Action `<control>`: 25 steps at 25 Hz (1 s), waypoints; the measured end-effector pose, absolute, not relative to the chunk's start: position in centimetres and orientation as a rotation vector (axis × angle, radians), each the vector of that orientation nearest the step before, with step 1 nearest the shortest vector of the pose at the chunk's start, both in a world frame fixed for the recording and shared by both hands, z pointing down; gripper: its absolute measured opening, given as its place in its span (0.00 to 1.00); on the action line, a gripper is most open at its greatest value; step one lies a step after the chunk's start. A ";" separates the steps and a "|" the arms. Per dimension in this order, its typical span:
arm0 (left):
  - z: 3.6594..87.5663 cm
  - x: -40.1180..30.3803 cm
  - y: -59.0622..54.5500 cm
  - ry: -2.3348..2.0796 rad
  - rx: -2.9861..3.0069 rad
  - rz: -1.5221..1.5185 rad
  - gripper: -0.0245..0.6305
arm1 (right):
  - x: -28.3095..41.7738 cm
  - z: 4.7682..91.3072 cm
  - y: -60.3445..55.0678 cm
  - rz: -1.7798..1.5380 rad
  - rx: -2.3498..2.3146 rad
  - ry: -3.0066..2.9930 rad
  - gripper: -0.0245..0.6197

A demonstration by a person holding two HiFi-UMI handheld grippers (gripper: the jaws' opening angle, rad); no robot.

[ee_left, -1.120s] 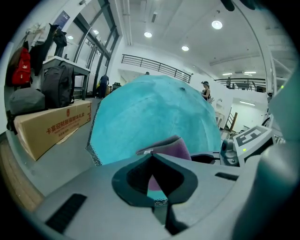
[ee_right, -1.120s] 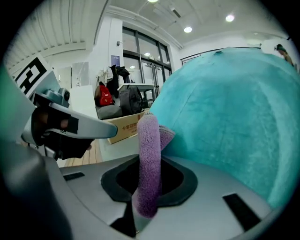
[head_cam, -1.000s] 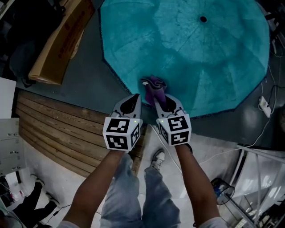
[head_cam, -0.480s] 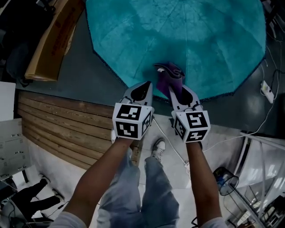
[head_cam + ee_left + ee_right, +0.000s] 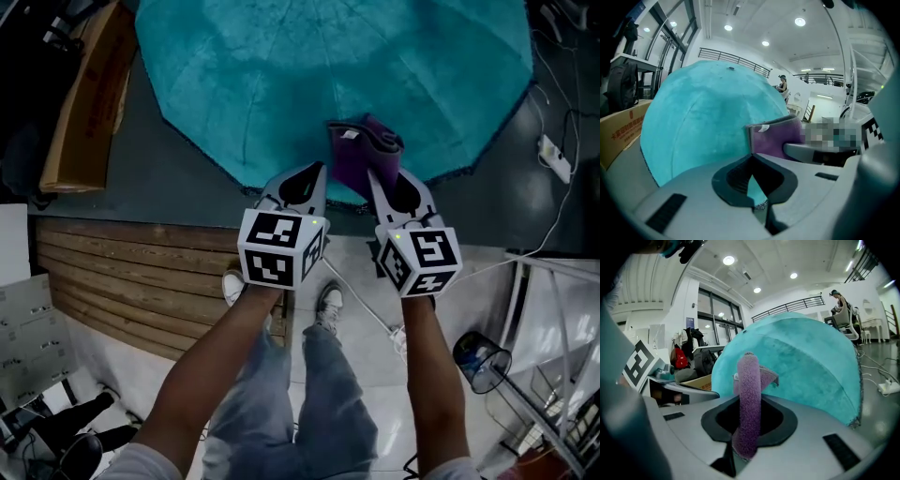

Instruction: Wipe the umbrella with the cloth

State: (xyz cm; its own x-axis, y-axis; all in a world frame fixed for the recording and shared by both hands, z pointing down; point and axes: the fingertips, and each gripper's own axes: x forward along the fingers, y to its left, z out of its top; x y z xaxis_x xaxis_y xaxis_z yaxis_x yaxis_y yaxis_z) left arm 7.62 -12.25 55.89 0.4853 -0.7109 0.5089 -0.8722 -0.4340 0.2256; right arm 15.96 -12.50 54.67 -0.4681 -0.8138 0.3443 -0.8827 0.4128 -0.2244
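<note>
Head view: cloth at umbrella edge

umbrella ahead | cloth at its near edge | cardboard box left

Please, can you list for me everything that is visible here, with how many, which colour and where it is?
umbrella: one, teal, open, canopy up on the dark floor, ahead of the person
cloth: one, purple, over the umbrella's near edge
cardboard box: one, brown, left of the umbrella
wooden slats: one set, brown, on the floor at the left
power strip: one, white, right of the umbrella
shoes: two, white, on the pale floor below the grippers
jeans: one pair, blue, bottom centre
left gripper: one, grey, jaws together and empty, beside the cloth
right gripper: one, grey, jaws clamped on the cloth
</note>
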 end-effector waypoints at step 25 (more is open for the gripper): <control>56.3 19.8 -13.2 -1.072 2.398 0.523 0.04 | 35.2 57.7 -12.7 0.632 1.885 -2.060 0.15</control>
State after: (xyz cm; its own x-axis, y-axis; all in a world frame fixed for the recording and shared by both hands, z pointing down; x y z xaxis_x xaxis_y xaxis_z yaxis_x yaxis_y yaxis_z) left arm 19.81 -13.24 56.28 0.6243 -0.5916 0.5102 -0.7662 -0.5909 0.2524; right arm 35.24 -12.74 57.73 -0.1113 -0.8684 0.4832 -0.9899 0.0541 -0.1307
